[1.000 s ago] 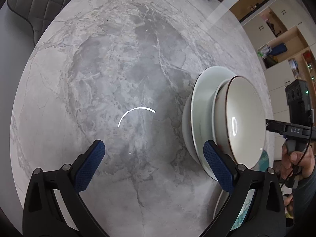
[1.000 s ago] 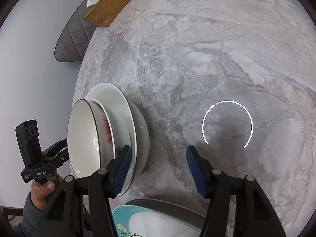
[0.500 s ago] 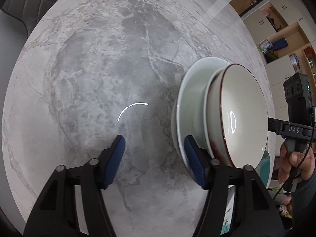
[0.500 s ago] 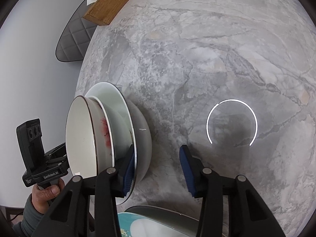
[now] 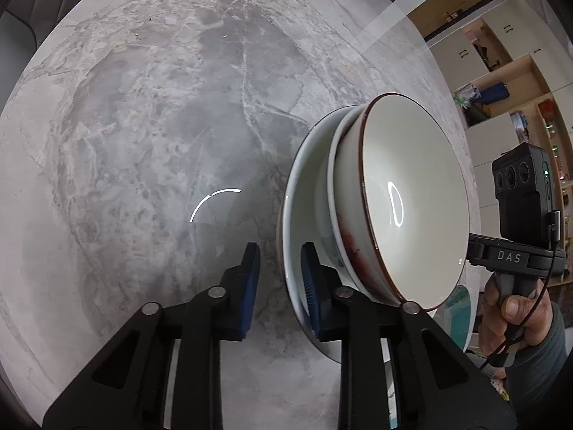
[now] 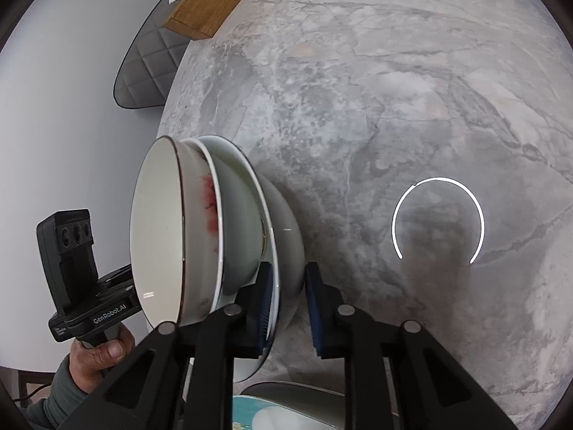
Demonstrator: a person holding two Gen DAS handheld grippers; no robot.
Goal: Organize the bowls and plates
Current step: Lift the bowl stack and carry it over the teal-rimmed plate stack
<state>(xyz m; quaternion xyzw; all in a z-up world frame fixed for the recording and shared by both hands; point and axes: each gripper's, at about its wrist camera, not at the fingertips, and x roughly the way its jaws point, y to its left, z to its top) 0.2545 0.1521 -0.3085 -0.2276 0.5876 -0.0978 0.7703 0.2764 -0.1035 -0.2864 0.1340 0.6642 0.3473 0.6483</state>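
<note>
A stack of nested bowls stands on the marble table (image 5: 143,125): a large white bowl (image 5: 297,193) at the bottom, a white bowl inside it, and a brown-rimmed bowl with a red pattern (image 5: 412,193) on top. My left gripper (image 5: 279,283) has closed around the large bowl's rim, one pad inside and one outside. My right gripper (image 6: 286,304) grips the same large bowl's rim (image 6: 275,261) from the opposite side. The brown-rimmed bowl (image 6: 157,229) also shows in the right wrist view.
A teal-and-white patterned plate (image 6: 272,412) lies at the table's near edge, below the stack. A wooden box (image 6: 215,0) sits at the far end, with a grey quilted chair (image 6: 147,61) behind it. Cabinets and shelves (image 5: 501,71) stand beyond the table.
Both grippers have narrowed from wide open and closed onto the large bowl's rim from opposite sides. The stack has not visibly shifted.
</note>
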